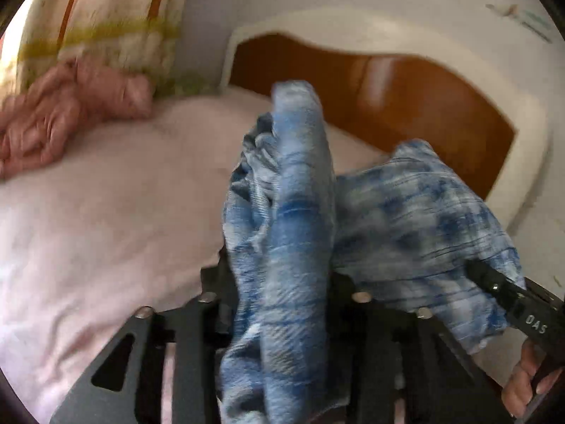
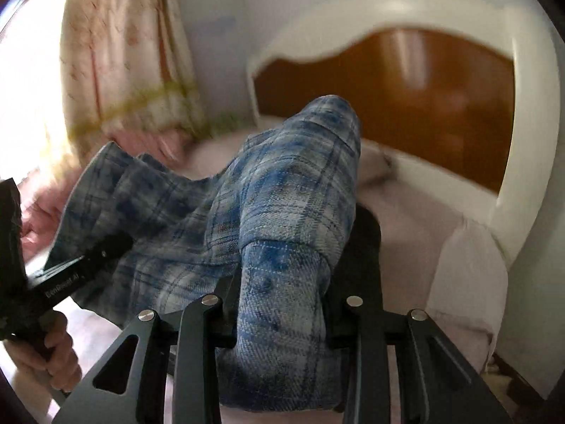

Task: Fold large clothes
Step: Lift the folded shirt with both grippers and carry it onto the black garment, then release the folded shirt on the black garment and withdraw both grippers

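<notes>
A blue and white plaid shirt (image 1: 293,219) hangs bunched between both grippers above the bed. My left gripper (image 1: 282,275) is shut on a thick fold of it; the cloth hides the fingertips. My right gripper (image 2: 289,282) is shut on another fold of the same shirt (image 2: 282,212), which drapes over its fingers. The right gripper also shows at the lower right of the left wrist view (image 1: 494,282), clamped on the cloth. The left gripper shows at the left of the right wrist view (image 2: 95,254), also on the cloth.
A pale pink bed sheet (image 1: 116,212) lies below. A crumpled pink garment (image 1: 67,116) sits at the far left. A white and brown headboard (image 1: 406,99) stands behind. A patterned curtain (image 1: 106,24) hangs at the upper left. The bed's edge shows in the right wrist view (image 2: 469,282).
</notes>
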A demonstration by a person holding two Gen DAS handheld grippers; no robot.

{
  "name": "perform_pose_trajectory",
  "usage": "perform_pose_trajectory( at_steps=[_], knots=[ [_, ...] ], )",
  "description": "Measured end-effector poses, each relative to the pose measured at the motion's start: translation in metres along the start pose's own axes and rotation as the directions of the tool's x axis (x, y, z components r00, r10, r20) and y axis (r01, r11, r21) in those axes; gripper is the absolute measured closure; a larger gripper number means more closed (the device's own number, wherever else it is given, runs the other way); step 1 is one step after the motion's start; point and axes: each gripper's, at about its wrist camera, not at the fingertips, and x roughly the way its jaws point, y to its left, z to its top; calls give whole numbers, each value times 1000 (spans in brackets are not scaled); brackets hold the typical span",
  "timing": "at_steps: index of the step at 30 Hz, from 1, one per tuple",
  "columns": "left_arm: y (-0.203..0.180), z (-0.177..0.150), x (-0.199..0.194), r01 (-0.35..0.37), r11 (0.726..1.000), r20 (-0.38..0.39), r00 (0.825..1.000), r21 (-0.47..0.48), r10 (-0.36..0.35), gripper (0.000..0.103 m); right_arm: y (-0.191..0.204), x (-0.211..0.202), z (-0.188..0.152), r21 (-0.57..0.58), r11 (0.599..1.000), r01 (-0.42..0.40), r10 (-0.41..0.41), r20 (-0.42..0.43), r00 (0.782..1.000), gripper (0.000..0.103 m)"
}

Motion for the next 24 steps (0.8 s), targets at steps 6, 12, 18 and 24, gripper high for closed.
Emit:
perform_pose_trajectory(
  at_steps=[6, 12, 18, 24],
  knots=[
    [26, -4, -1, -67, 998, 71, 995, -1, 67, 20, -8, 37, -13, 32, 997, 66, -64, -57, 996, 53],
    [39, -7, -57, -174, 983, 153, 975, 59, 164, 3, 19, 0, -11, 13, 953, 302, -301, 131, 945, 19],
    [75, -11, -134, -186, 981, 277, 947, 55, 164, 1, 72, -73, -31, 61, 987, 151, -161, 259, 952, 16],
    [86, -27, -196, -188, 974, 299, 944, 127, 143, 1, 121, -119, -59, -33, 990, 137, -120, 308, 944, 16]
  ],
)
